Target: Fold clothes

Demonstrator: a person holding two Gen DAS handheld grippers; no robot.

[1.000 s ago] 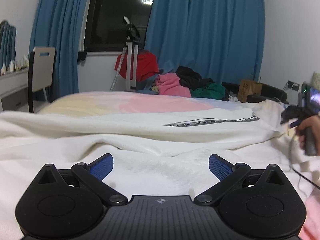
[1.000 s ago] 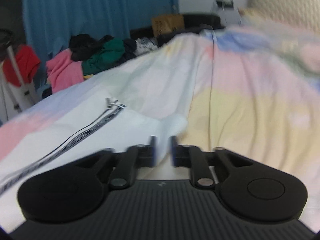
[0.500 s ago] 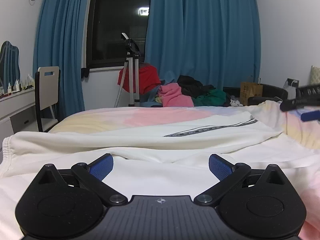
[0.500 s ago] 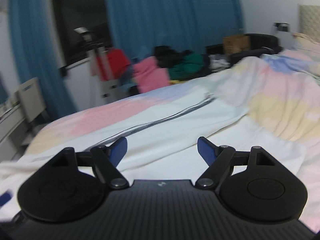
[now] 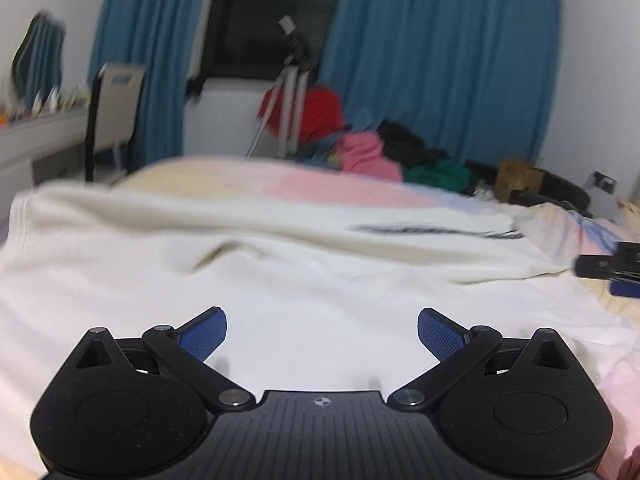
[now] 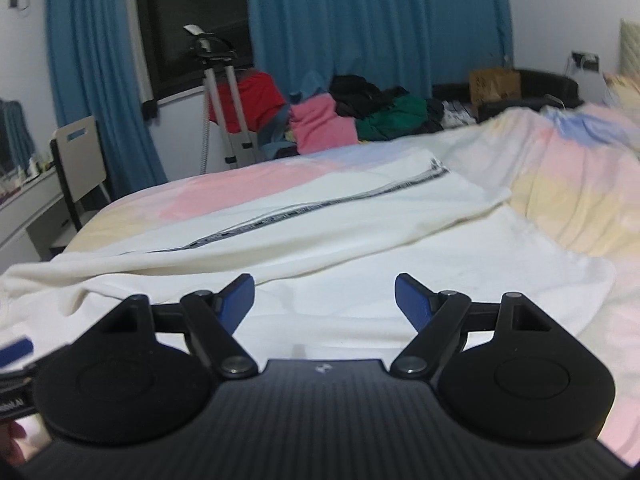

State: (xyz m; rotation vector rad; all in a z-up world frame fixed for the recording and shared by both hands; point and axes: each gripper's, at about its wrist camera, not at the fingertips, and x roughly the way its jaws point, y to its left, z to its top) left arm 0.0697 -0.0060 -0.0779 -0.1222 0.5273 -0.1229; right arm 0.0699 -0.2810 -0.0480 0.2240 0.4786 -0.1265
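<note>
A white garment [image 5: 280,256] with a dark printed stripe [image 6: 320,208] lies spread on the bed, its far part folded over the near part. It also shows in the right wrist view [image 6: 360,248]. My left gripper [image 5: 322,330] is open and empty just above the near part of the garment. My right gripper [image 6: 324,296] is open and empty above the garment's near right part. The right gripper's tip shows at the right edge of the left wrist view [image 5: 616,270]. A blue pad of the left gripper [image 6: 14,352] shows at the left edge of the right wrist view.
The bed has a pastel striped sheet [image 6: 560,200]. A pile of pink, black and green clothes [image 6: 352,120] lies beyond the bed by blue curtains [image 6: 380,20]. A tripod [image 6: 216,92], a chair [image 6: 78,160] and a desk [image 5: 36,140] stand at the left.
The right gripper let go of the garment's corner, opened and swung left to face the window. The left gripper tilted down and moved a little; its view is blurred.
</note>
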